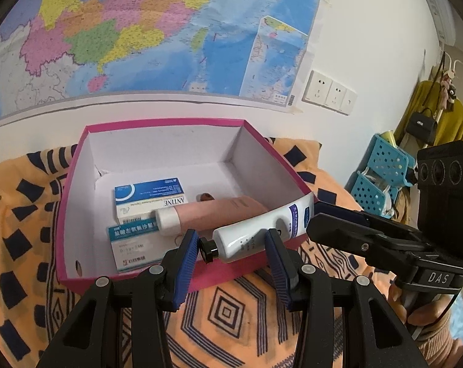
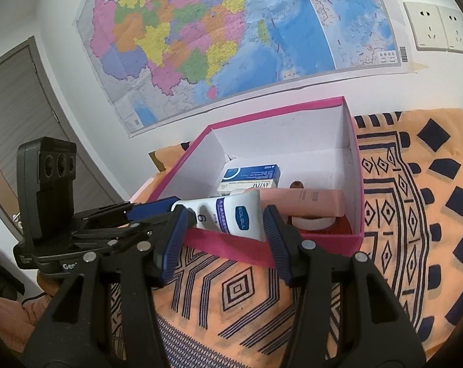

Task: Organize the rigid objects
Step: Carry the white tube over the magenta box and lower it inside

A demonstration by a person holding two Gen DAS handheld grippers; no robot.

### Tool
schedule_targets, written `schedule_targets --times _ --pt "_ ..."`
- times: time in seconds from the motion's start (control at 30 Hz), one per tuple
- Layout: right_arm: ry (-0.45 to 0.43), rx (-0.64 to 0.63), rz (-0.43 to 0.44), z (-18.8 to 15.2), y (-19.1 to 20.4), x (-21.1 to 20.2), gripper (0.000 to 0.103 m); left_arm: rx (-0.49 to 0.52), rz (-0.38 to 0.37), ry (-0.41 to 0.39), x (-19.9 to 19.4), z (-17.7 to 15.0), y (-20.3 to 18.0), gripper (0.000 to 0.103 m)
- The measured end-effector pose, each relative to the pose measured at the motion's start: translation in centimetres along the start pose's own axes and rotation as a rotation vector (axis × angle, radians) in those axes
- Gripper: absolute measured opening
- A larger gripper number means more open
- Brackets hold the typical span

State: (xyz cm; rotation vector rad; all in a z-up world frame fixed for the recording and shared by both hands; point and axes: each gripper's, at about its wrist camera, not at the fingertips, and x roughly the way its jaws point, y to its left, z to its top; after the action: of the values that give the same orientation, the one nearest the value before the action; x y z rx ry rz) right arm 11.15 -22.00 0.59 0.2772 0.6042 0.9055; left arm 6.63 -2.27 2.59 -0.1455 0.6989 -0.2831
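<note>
A white tube [image 1: 250, 236] [image 2: 228, 214] with a black cap hangs tilted over the front wall of the pink box [image 1: 75, 184] [image 2: 358, 184]. My left gripper [image 1: 231, 239] has the cap end between its blue pads, cap against the left pad. My right gripper [image 2: 226, 214] has the flat crimped end, which touches its right pad; the left wrist view shows it [image 1: 314, 217] reaching in from the right. Both look shut on the tube. Inside the box lie a pink tube [image 1: 219, 211] [image 2: 308, 199], a blue-white medicine carton [image 1: 148, 196] [image 2: 253, 173] and a flat teal-white carton [image 1: 133, 245].
The box stands on an orange cloth with a dark pattern [image 1: 231, 312] [image 2: 415, 214], close to a wall with a map. Blue perforated baskets [image 1: 381, 168] and hanging bags are off to the right. A door [image 2: 13, 122] is at the left. A hand [image 1: 421, 309] holds the right gripper.
</note>
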Motion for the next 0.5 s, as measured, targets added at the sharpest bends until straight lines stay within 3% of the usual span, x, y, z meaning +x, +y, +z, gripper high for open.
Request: schedule_targets --times 0.5 --pt "0.015 0.018 -0.026 1.0 -1.4 1.9 0.055 0.016 0.02 0.018 2.2 1.2 1.0 0.045"
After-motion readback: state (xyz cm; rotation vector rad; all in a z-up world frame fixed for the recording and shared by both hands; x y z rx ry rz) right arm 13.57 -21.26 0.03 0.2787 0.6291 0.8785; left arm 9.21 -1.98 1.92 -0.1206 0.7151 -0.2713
